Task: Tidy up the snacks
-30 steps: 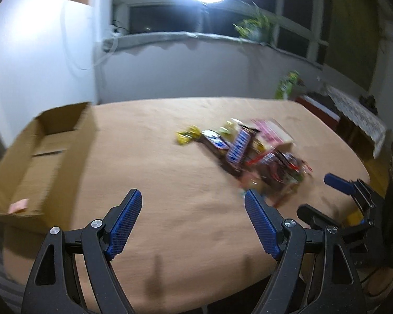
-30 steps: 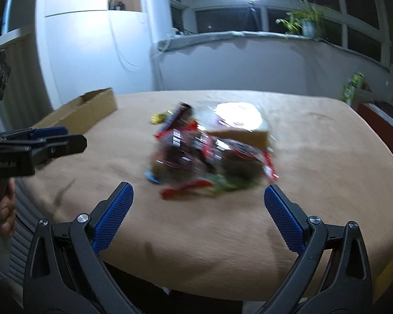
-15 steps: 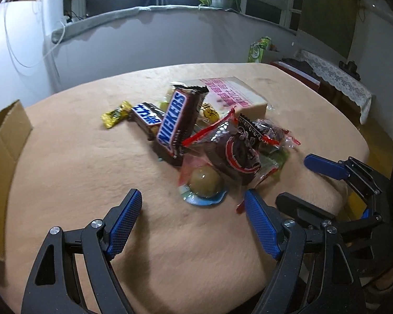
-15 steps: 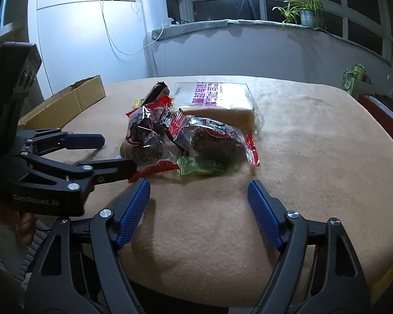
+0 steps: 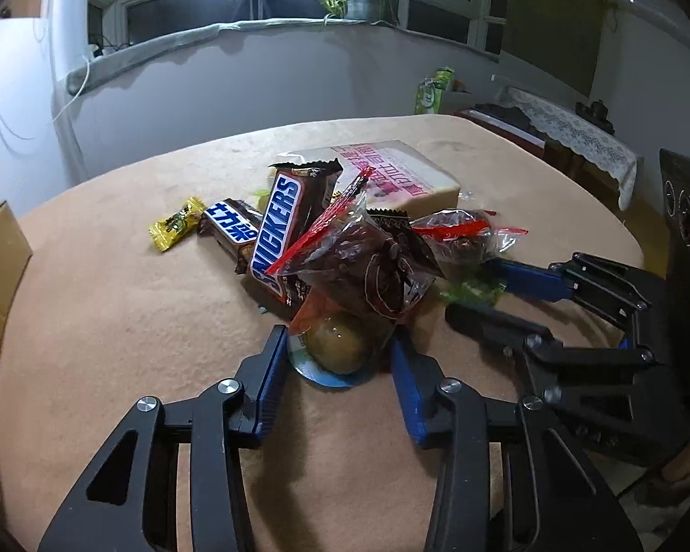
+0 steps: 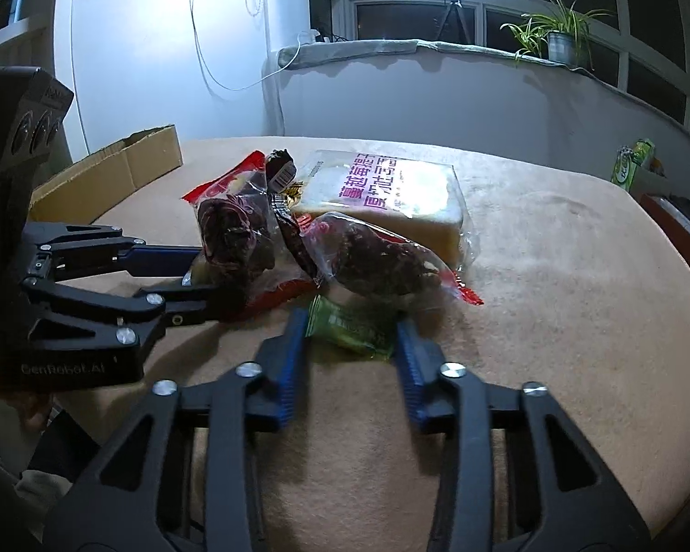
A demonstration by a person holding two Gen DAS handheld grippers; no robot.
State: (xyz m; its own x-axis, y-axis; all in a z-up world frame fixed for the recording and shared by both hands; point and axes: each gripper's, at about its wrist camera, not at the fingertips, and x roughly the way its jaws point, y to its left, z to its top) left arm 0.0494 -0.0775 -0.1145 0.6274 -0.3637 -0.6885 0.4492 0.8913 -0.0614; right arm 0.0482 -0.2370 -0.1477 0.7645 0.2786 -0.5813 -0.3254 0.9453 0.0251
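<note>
A heap of snacks lies mid-bench on the tan cloth of the bench [image 5: 115, 322]. The left tongs [image 5: 338, 359] are closing around a round yellow-brown sweet in a clear wrapper [image 5: 336, 345] at the near edge of the heap; the blue pads sit just beside it on both sides, and firm contact cannot be told. A dark pastry in a red-trimmed clear bag [image 5: 368, 257] leans over that sweet and crowds the tongs from above. The right tongs [image 6: 349, 336] are closing on a green-wrapped candy [image 6: 352, 324], which lies between the pads, with a second dark pastry bag [image 6: 377, 257] pressing in just behind it. Behind these lies a brown bar reading "SNICKERS" [image 5: 280, 230] in blue, beside a smaller bar with blue Chinese characters [image 5: 232, 230] and a yellow candy [image 5: 177, 223]. A bread pack with pink Chinese print [image 6: 391, 188] sits at the back. A cardboard box [image 6: 110, 175] stands at the bench's left edge.
</note>
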